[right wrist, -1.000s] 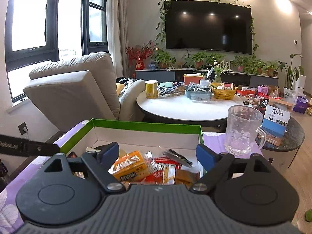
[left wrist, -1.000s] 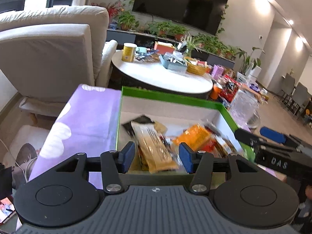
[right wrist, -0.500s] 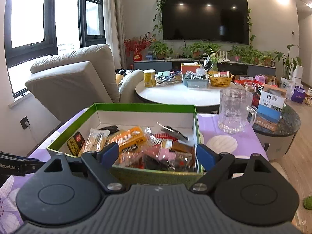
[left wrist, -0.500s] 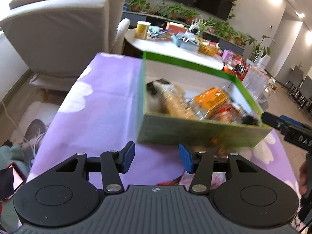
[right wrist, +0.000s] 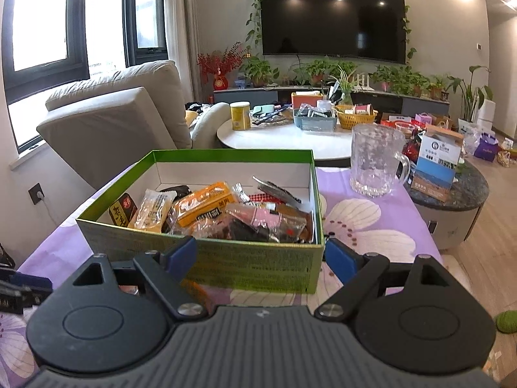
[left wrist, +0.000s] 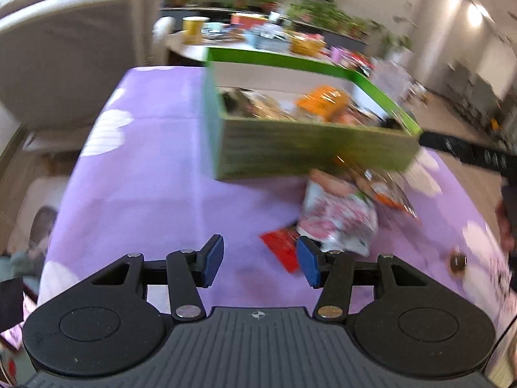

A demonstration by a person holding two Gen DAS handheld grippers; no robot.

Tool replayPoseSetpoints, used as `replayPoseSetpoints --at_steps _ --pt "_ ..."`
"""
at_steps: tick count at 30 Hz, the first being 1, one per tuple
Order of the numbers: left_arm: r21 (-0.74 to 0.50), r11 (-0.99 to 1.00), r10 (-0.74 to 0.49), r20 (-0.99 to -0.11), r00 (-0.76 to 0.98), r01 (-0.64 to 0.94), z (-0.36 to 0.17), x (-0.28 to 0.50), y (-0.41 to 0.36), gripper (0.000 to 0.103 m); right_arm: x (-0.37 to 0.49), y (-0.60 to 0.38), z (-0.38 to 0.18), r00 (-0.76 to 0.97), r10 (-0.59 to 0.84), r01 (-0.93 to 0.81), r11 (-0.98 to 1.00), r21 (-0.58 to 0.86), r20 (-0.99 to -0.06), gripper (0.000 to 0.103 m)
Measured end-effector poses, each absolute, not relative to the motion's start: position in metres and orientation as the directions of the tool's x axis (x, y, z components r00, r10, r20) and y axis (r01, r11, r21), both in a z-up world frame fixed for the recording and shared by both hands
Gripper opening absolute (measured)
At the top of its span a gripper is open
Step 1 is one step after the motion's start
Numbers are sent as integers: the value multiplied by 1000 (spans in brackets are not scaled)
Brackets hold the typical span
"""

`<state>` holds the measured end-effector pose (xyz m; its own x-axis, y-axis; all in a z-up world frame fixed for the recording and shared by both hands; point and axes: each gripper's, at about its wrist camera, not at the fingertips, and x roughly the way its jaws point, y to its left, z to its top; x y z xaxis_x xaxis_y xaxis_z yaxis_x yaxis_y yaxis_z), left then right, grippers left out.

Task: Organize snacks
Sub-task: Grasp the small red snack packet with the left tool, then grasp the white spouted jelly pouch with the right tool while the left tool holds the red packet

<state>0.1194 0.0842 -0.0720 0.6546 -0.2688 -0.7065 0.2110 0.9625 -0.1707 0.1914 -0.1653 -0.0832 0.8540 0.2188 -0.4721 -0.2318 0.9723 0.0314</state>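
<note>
Snacks fill the green box (right wrist: 206, 258), which stands on the purple flowered tablecloth (left wrist: 135, 168) toward the table's far edge. More packets lie loose on the cloth just before the box's near wall: a white-and-pink packet (left wrist: 336, 223) and a red packet (left wrist: 281, 249). Left gripper (left wrist: 260, 263) hovers with jaws apart, empty, near the red packet. Right gripper (right wrist: 258, 255) is likewise parted and empty before the box.

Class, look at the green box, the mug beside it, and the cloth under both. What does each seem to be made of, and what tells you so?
Green box: probably cardboard, matte outside with a white inside; its thin, straight walls suggest it.
Mug: clear textured glass, or possibly plastic; you can see through it.
Cloth: a thin purple flower-printed sheet, fabric or plastic; creases show in the left wrist view.
</note>
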Motion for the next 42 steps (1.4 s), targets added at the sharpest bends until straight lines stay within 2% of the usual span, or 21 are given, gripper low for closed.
replayPoseSetpoints --at_steps 5,13,16,17,21,28,33,39,42 --pt "-87 948 -274 -718 640 308 -79 121 65 47 183 -165 -85 848 222 -246 969 14 -482 85" --pt "-5 932 -257 -714 651 362 -89 137 52 46 180 -168 -91 839 206 -232 973 11 -504 85" --pt "-29 924 -292 -698 654 381 -89 135 54 29 179 -168 -91 838 205 -232 973 10 -506 85" --pt "-33 922 -297 -698 651 385 -89 134 54 29 178 -167 -92 837 205 -233 972 8 -507 85" --pt "-56 931 -294 -696 655 360 -88 126 60 28 176 -165 -93 834 206 -236 972 6 -512 85" --pt "-65 972 -204 -700 684 224 -85 102 86 28 166 -160 -93 826 226 -262 965 3 -517 85" --pt "-87 986 -161 -697 699 140 -83 92 106 28 149 -151 -91 795 304 -351 936 11 -526 85" --pt "-104 987 -160 -682 713 122 -79 87 111 28 124 -129 -95 654 510 -577 814 68 -559 85" --pt "-109 986 -169 -676 717 129 -77 86 111 28 119 -113 -107 619 524 -616 786 53 -586 85"
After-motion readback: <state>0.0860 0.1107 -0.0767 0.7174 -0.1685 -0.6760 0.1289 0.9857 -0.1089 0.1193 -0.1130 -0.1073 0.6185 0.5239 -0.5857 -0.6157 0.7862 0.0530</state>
